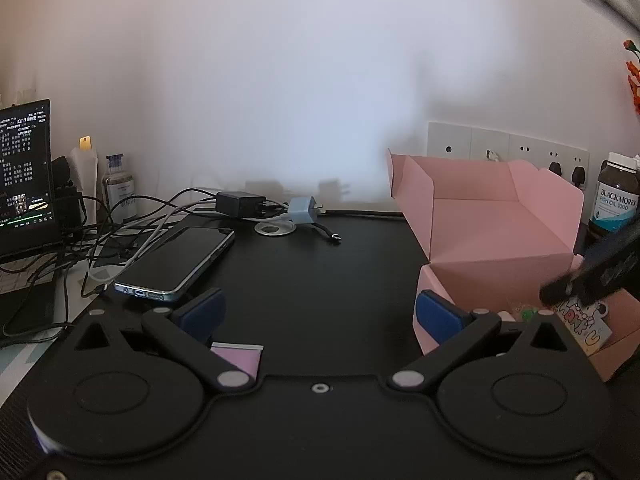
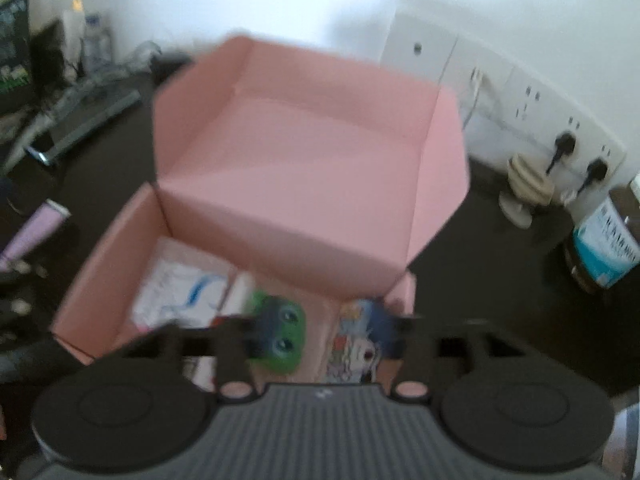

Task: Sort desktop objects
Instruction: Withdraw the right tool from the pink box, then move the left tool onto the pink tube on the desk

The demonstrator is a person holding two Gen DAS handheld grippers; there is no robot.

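An open pink cardboard box (image 2: 304, 168) stands on the black desk with its lid tipped back; it also shows in the left wrist view as the pink box (image 1: 492, 232). Inside lie a white packet (image 2: 184, 288), a green frog-face item (image 2: 286, 340) and a cartoon card (image 2: 352, 344). My right gripper (image 2: 322, 332) hangs over the box's front part, open, with only box floor showing in the gap between its pads. The picture is blurred. My left gripper (image 1: 320, 314) is open and low over bare desk, left of the box. The right gripper (image 1: 592, 276) reaches in from the right above the cartoon card (image 1: 588, 328).
A phone (image 1: 176, 260) lies left of centre among cables, with a black charger (image 1: 240, 202) and a blue plug (image 1: 302, 210) behind it. A laptop screen (image 1: 24, 168) stands far left. A fish oil bottle (image 1: 616, 196) and wall sockets (image 1: 508, 148) are at the right. A purple item (image 1: 240, 356) lies beneath my left finger.
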